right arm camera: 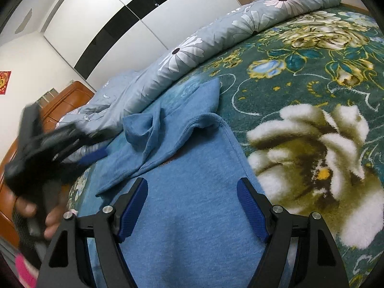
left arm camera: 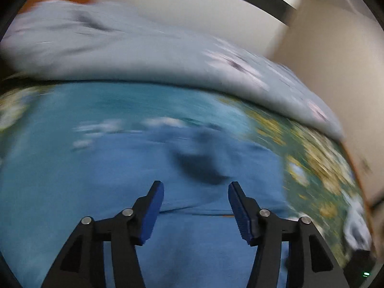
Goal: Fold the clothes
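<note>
A blue garment (right arm camera: 192,206) lies on the bed, partly folded, with a rumpled sleeve or hood (right arm camera: 153,129) at its far end. My right gripper (right arm camera: 192,189) is open and empty, low over the garment's near part. My left gripper (left arm camera: 195,189) is open and empty over the same blue garment (left arm camera: 120,180); its view is motion-blurred. The left gripper also shows in the right wrist view (right arm camera: 96,156), blurred, at the garment's left edge, held by a hand.
A green floral blanket (right arm camera: 300,96) covers the bed. A grey-blue daisy-print duvet (right arm camera: 216,38) is bunched along the far side. A wooden headboard (right arm camera: 69,98) and a white-and-black wardrobe (right arm camera: 120,19) stand beyond.
</note>
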A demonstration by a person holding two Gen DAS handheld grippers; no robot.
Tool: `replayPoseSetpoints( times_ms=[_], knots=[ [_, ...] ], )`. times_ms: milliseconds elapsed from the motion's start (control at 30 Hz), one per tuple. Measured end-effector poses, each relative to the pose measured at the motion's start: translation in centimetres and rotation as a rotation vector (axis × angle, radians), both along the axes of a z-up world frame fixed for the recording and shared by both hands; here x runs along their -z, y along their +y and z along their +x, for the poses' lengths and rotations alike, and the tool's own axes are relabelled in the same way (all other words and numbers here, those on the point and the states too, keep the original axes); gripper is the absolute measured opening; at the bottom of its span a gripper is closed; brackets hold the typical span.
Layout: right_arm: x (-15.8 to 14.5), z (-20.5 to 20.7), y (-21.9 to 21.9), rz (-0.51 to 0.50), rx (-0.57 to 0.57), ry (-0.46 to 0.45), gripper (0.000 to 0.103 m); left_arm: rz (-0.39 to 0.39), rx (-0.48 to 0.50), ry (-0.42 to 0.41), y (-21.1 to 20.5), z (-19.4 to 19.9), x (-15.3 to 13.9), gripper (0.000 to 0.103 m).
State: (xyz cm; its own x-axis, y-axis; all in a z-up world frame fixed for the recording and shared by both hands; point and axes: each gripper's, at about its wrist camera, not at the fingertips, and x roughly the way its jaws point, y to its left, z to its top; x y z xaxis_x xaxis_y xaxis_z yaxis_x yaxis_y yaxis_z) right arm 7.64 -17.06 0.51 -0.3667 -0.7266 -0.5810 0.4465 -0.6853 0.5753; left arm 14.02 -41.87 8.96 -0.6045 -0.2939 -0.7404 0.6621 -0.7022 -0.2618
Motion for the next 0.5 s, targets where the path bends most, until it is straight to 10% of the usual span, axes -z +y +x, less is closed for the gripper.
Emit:
replayPoseSetpoints(
  times_ms=[300, 500],
  knots=[
    [-3.3, 1.6, 0.1, -0.121, -0.074, 0.128, 0.078, 0.065, -0.173, -0.067, -4.0, 6.8, 3.6, 0.065],
    [-5.0, -0.3, -3.4, -0.022, -0.146, 0.133, 0.078, 0.305, -0.284, 0.067, -9.9, 8.8, 7.2, 0.065]
  ],
)
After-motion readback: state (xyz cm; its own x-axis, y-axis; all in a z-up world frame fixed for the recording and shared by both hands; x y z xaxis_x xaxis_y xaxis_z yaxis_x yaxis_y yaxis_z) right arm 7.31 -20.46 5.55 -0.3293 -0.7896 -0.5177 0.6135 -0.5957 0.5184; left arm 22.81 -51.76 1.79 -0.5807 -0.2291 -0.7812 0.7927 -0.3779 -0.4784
